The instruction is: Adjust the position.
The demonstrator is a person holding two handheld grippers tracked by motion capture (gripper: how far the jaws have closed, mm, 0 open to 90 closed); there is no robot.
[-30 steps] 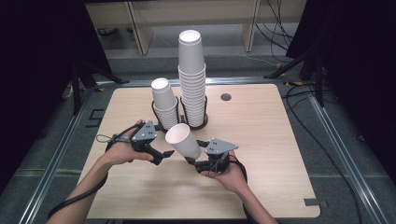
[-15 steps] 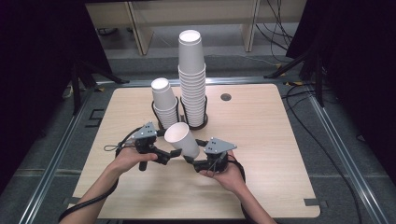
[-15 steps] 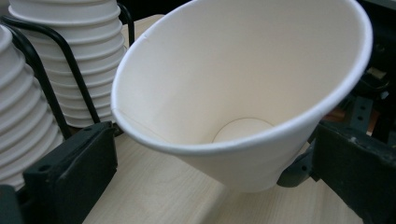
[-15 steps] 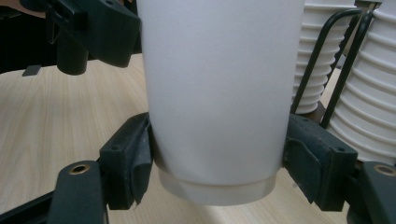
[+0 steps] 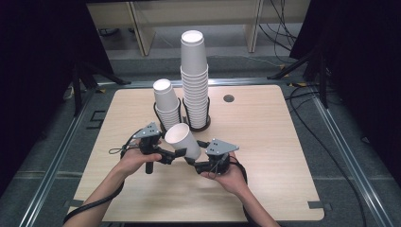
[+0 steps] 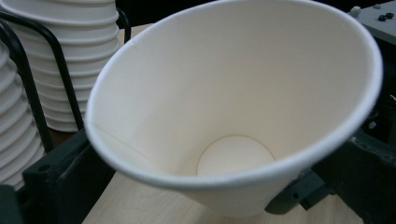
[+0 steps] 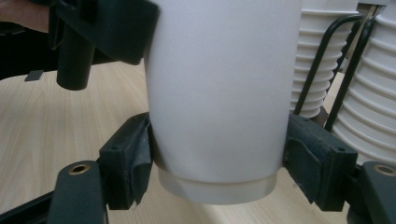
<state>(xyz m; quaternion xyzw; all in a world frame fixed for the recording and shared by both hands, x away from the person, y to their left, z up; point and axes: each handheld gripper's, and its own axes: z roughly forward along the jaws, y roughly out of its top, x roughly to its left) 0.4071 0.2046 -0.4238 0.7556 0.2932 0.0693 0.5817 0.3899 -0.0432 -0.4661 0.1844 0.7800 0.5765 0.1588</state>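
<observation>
A single white paper cup [image 5: 182,140] hangs tilted above the table's near half, mouth toward the left hand. My right gripper [image 5: 193,159] is shut on it just above the base; in the right gripper view both pads [image 7: 133,161] press the cup [image 7: 219,93]. My left gripper [image 5: 171,154] sits at the cup's rim end. In the left gripper view the open mouth of the cup [image 6: 233,116] faces the camera, with a black jaw close on either side. Whether those jaws press the wall is unclear.
Just behind the hands, two black wire holders [image 5: 196,126] carry a short cup stack [image 5: 166,101] and a tall cup stack [image 5: 195,78]. The wooden table [image 5: 274,137] has a dark round hole [image 5: 229,98] at the back right. Cables trail off the near edge.
The left forearm has swung inward and the left gripper has turned slightly at the cup. The cup and the right gripper have barely moved.
</observation>
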